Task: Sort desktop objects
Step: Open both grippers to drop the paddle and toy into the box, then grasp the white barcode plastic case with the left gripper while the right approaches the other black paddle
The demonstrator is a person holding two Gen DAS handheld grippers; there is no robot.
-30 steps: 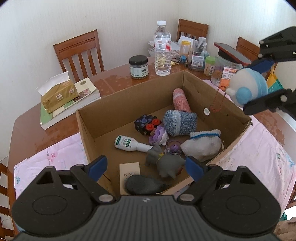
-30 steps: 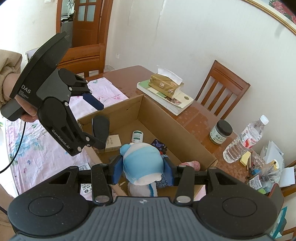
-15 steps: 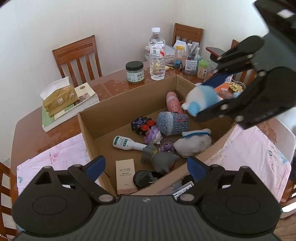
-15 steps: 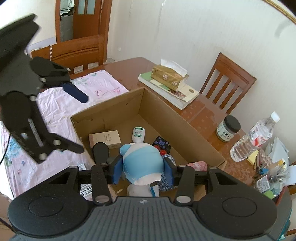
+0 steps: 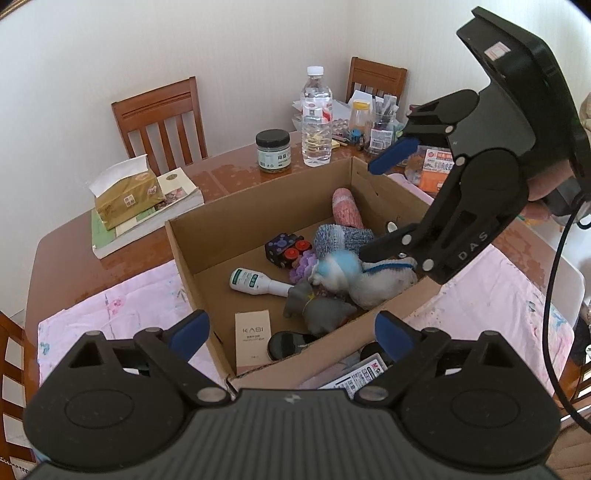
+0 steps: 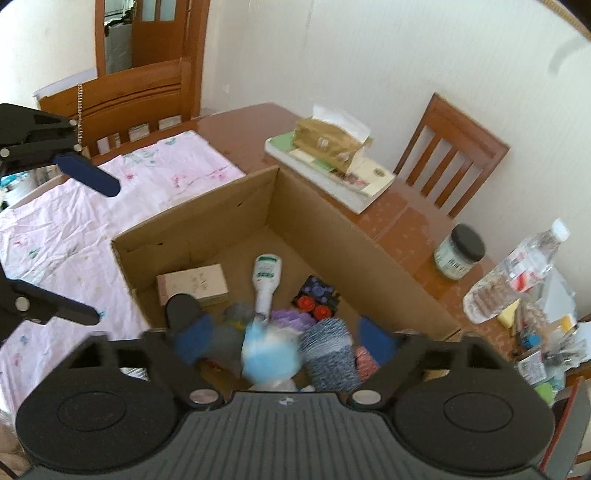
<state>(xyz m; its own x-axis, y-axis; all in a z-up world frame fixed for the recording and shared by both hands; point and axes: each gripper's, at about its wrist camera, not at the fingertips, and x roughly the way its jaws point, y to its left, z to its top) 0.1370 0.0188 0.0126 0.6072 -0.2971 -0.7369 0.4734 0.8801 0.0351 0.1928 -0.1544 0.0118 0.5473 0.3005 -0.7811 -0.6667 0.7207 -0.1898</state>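
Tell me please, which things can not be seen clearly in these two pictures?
- Blue and white soft toy: motion-blurred in the right wrist view; its shape is unclear.
- Items under the box's near wall, left wrist view: hidden by the left tool.
- Pen cup contents: too small.
- Jar label: blurred.

A blue-and-white plush toy (image 5: pixel 338 267) (blurred) was seen in the brown cardboard box (image 5: pixel 258 199); pink floral cloth (image 6: pixel 74 229) was spread beneath.

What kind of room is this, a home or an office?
Most likely a home dining room: a wooden table with wooden dining chairs around it, a pink floral cloth, a tissue box, and a wooden door behind.
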